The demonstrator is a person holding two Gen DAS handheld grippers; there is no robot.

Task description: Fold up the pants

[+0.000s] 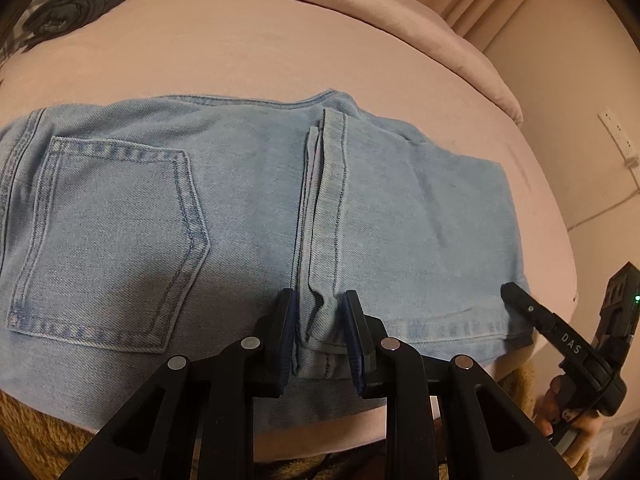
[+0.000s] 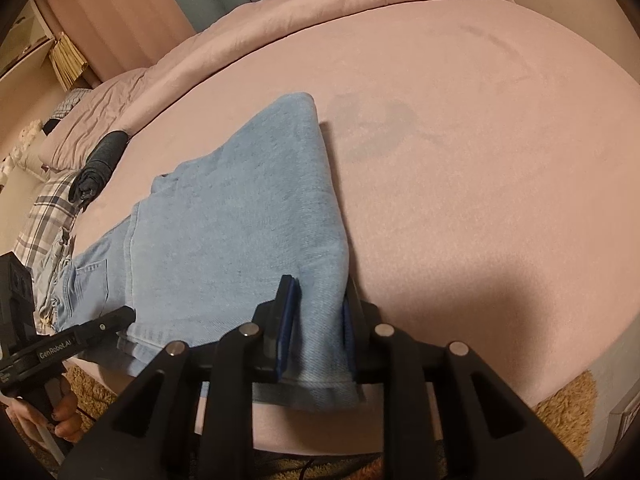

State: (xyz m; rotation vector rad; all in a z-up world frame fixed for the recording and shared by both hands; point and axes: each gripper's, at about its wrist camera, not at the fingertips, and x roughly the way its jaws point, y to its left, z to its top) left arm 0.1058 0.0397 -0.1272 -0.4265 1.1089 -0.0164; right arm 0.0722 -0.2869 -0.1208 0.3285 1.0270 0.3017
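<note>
Light blue jeans (image 1: 160, 200) lie folded on the pink bed (image 1: 280, 40), back pocket up at the left. My left gripper (image 1: 320, 320) is shut on the stacked leg hems at the near edge, where the folded legs overlap the seat. In the right wrist view the jeans (image 2: 240, 220) stretch away to the left, and my right gripper (image 2: 318, 308) is shut on the thick folded corner at the near right. The left gripper (image 2: 124, 314) shows at the left of that view, held by a hand. The right gripper's fingertip (image 1: 516, 292) touches the jeans' right corner.
A dark rolled garment (image 2: 100, 160) and a plaid cloth (image 2: 44, 216) lie at the far left by a pillow (image 2: 92, 120). A shaggy tan rug (image 2: 568, 400) lies below the bed edge. Bare pink sheet (image 2: 480, 160) spreads to the right. A power strip (image 1: 618, 132) hangs on the wall.
</note>
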